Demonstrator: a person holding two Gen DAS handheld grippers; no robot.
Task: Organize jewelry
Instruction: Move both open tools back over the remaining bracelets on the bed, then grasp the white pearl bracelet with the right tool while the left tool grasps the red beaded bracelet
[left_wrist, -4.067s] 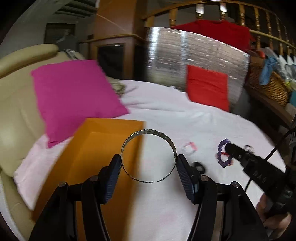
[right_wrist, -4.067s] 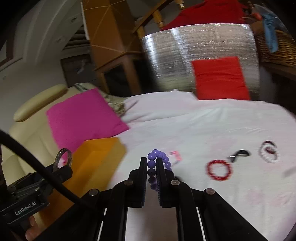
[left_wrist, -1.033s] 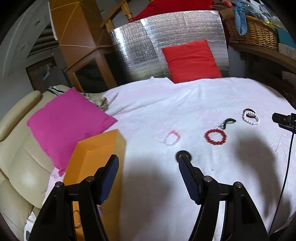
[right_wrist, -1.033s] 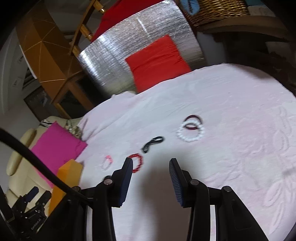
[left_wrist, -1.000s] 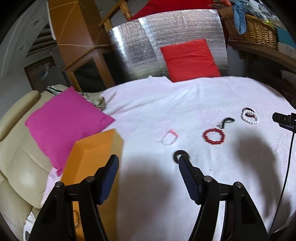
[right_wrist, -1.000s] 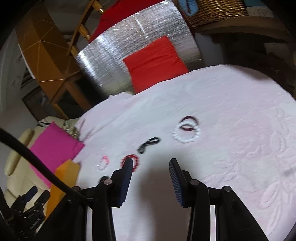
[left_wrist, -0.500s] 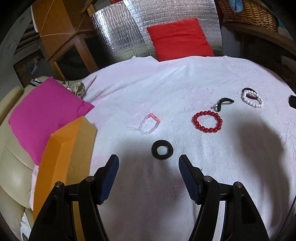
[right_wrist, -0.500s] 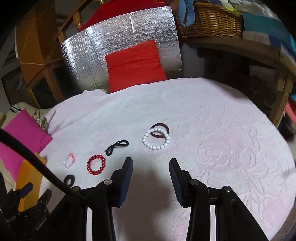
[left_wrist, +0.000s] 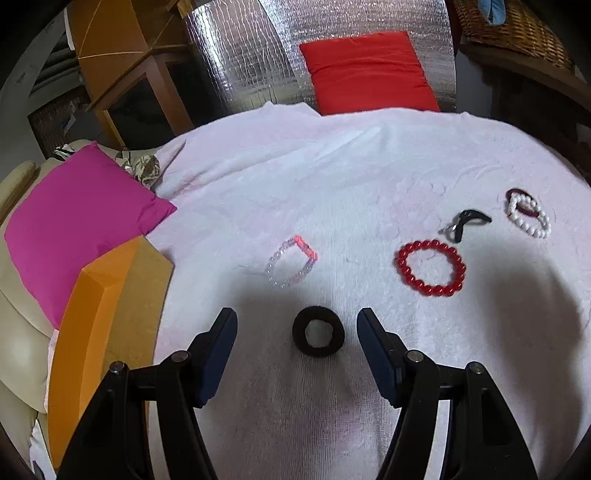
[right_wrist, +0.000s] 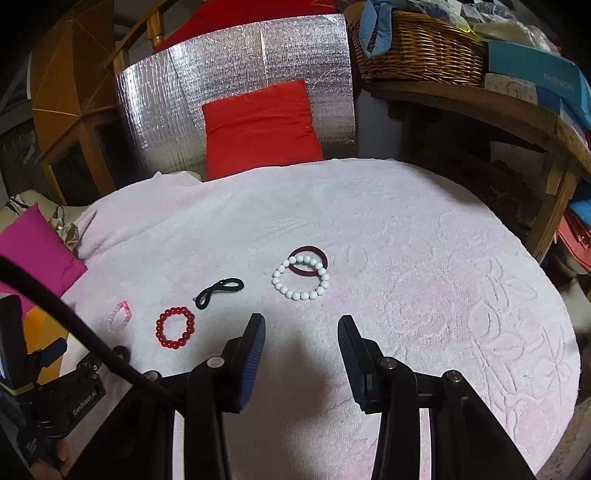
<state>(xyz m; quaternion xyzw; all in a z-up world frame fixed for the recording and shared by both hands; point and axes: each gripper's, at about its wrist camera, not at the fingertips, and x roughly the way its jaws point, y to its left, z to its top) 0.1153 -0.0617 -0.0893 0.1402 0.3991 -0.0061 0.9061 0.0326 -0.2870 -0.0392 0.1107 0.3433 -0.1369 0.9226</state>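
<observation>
Six loose pieces lie on the white towel (left_wrist: 369, 166) in front of you: one black hair tie ring (left_wrist: 318, 336), one pink-and-clear bead bracelet (left_wrist: 292, 266), one red bead bracelet (left_wrist: 430, 272), one thin black elastic (left_wrist: 466, 223), one white bead bracelet (right_wrist: 301, 277) and one dark maroon band (right_wrist: 314, 253), which the white one overlaps.

Your left gripper (left_wrist: 295, 338) is spread wide and holds nothing; the black ring lies between its fingertips, apparently untouched.

Your right gripper (right_wrist: 301, 339) is likewise spread and empty, over bare towel just short of the white bracelet.

One orange box (left_wrist: 99, 321) stands at the towel's left edge, beside one magenta cushion (left_wrist: 74, 221). Bare towel extends to your right.
</observation>
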